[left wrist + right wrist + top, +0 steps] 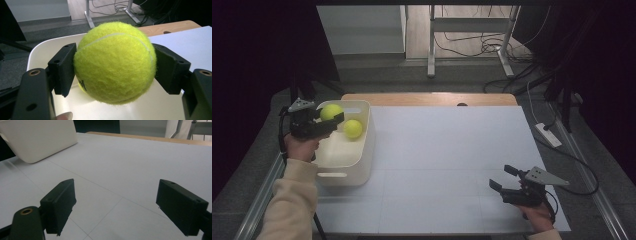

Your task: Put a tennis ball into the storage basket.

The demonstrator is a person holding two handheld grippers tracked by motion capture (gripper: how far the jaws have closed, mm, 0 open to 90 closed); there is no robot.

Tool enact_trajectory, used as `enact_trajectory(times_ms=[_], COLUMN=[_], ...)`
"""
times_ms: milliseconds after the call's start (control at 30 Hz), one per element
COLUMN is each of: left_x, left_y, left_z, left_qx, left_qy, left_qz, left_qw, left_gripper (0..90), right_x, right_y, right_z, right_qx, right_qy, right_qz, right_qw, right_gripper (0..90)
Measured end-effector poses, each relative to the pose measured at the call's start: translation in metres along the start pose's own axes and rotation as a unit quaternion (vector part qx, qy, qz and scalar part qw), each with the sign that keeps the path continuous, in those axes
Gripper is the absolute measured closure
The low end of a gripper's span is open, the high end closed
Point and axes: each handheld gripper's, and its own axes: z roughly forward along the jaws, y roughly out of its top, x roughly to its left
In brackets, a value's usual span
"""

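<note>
My left gripper is clamped on a ball, one jaw pressing each flank, and I hold it over the far end of the bin, at about ten o'clock on the table. The grip sits near the ball's widest line, which I judge sound, but felt on a round body gives little purchase; a jolt or a slight easing of the jaws could let it roll out early.

A second ball already lies in the bin, just beside and toward four o'clock of the held one. If I release from this height, mine may strike it or the hard floor, bounce, and clear the rim onto the table. The near wall is close to my knuckles too, so a careless dip could nudge the bin.

My right gripper rests wide open and empty at five o'clock, well apart, too far off to catch a stray.
</note>
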Motion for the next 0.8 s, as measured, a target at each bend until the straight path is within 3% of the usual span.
enact_trajectory(times_ms=[67,200,367,800], left_x=[0.001,0.001,-0.001,-0.016], left_y=[0.0,0.002,0.002,0.001], left_z=[0.001,-0.003,-0.005,-0.01], left_qx=[0.003,-0.015,-0.015,-0.029], left_qy=[0.0,0.0,-0.008,-0.072], left_qz=[-0.005,-0.013,-0.008,0.016], left_qw=[1.0,0.9998,0.9998,0.9968], left_gripper=[25.2,15.7,13.2,12.9], right_x=[0.0,0.0,0.0,-0.001], right_y=[0.0,0.0,0.0,0.0], right_z=[0.0,0.0,0.0,0.001], right_qx=[0.0,-0.001,0.0,0.0], right_qy=[0.0,0.0,0.0,0.0], right_qz=[0.0,0.0,0.0,0.0], right_qw=[1.0,1.0,1.0,1.0], right_gripper=[16.0,16.0,16.0,16.0])
